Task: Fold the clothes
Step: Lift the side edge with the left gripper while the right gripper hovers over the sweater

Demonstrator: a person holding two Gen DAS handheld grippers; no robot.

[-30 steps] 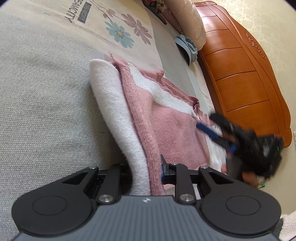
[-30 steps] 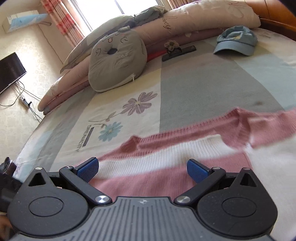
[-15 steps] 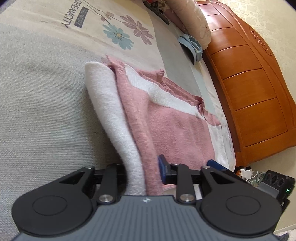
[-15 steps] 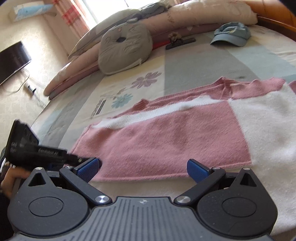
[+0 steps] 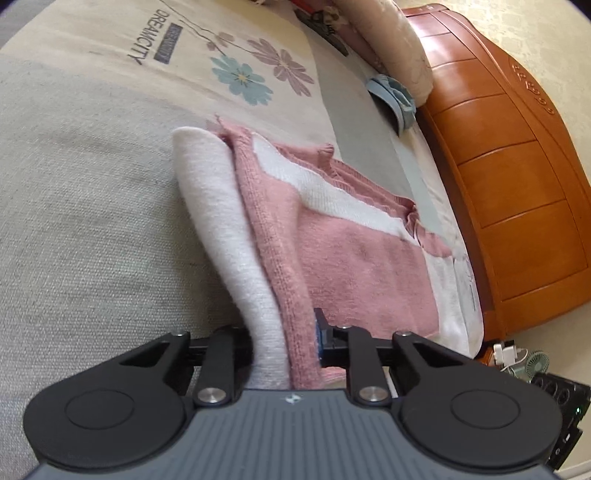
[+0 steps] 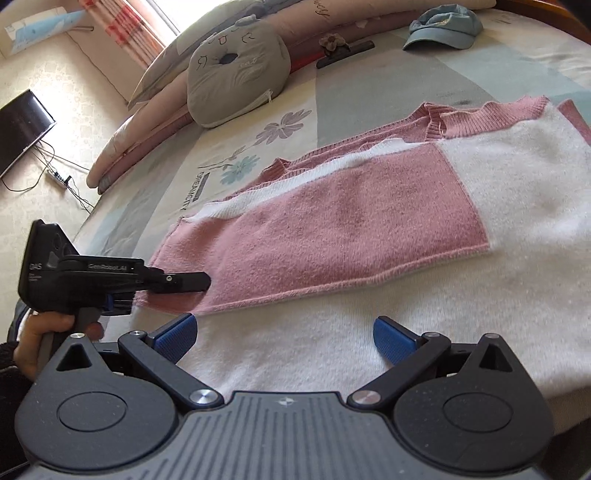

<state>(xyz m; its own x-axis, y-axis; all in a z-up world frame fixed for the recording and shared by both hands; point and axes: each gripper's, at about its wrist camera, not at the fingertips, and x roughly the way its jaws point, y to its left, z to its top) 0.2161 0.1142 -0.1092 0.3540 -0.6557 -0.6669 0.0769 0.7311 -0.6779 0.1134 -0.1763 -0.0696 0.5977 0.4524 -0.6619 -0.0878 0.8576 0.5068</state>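
Observation:
A pink and white knitted sweater [image 6: 332, 229] lies spread on the bed, its pink part folded over the white. In the left wrist view the sweater [image 5: 354, 258] has its near edge, pink and white layers together, pinched in my left gripper [image 5: 284, 343], which is shut on it. From the right wrist view that left gripper [image 6: 199, 282] shows at the left, held by a hand, at the sweater's pink corner. My right gripper [image 6: 284, 334] hangs open just above the white near part, nothing between its blue pads [image 6: 175, 334].
A blue cap [image 6: 443, 27], a grey round cushion [image 6: 236, 70] and long pillows lie at the far side of the bed. A wooden footboard [image 5: 517, 184] runs along the bed's right edge. A television [image 6: 20, 129] stands on the floor at left.
My right gripper has drawn back from the sweater toward the near bed edge, still open. The left gripper keeps its hold on the sweater's edge and has barely shifted.

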